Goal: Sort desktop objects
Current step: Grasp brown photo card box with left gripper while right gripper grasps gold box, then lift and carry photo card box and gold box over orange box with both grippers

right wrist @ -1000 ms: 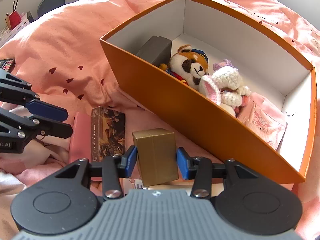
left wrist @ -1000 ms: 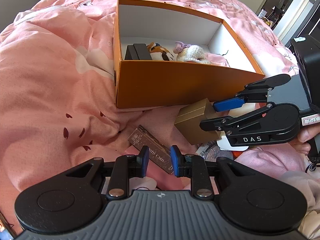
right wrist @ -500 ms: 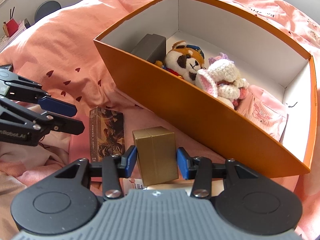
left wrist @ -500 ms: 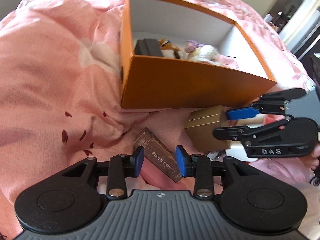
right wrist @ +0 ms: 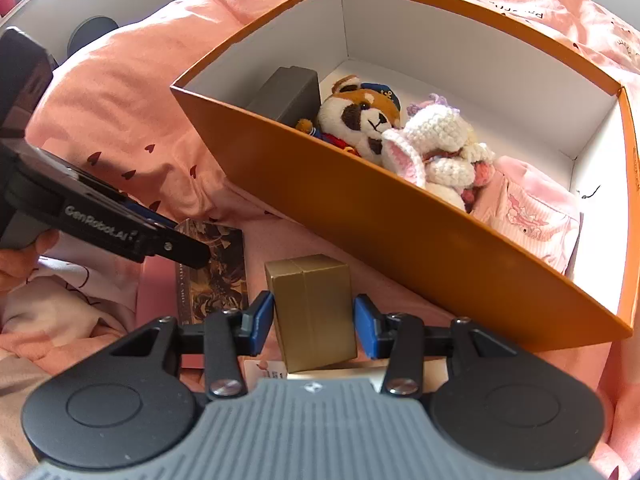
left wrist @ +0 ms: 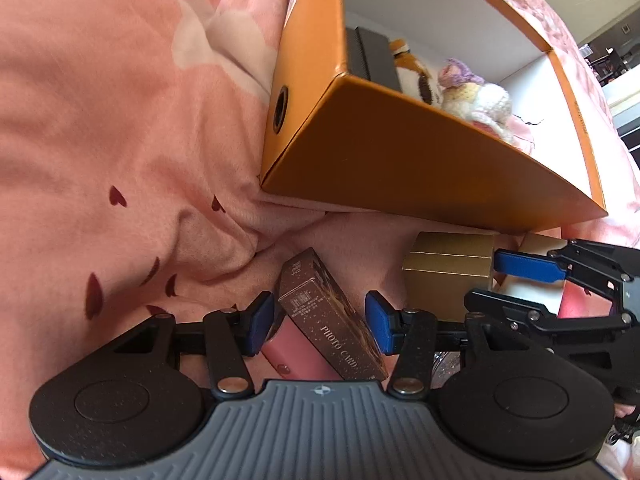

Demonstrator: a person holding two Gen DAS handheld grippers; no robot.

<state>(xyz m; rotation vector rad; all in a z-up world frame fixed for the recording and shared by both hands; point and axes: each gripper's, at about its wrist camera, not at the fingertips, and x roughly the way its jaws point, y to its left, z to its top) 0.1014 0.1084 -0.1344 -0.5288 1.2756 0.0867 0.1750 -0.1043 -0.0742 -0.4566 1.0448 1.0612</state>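
On the pink bed cover lies a dark brown photo card box (left wrist: pixel 332 320), resting partly on a flat pink item (left wrist: pixel 296 352). My left gripper (left wrist: pixel 320 322) hangs low over it, jaws opening, with the box between the pads and not pressed. In the right wrist view the left gripper (right wrist: pixel 180 236) points at the photo card box (right wrist: pixel 216 276). My right gripper (right wrist: pixel 314 322) is shut on a small gold box (right wrist: pixel 308 292), upright just in front of the orange box (right wrist: pixel 360 216). The left wrist view shows the gold box (left wrist: pixel 448 264) between the right gripper's (left wrist: pixel 482 282) fingers.
The open orange box (left wrist: pixel 400 160) holds a dark grey case (right wrist: pixel 288 92), a red panda plush (right wrist: pixel 360 116), a crochet bunny (right wrist: pixel 436 140) and a pink cloth (right wrist: pixel 528 216). White and gold flat items lie under the gold box. A hand (right wrist: pixel 24 260) holds the left gripper's handle.
My left gripper has come down and closer to the photo card box, and its jaws have widened around it. The right gripper has stayed put with the gold box.
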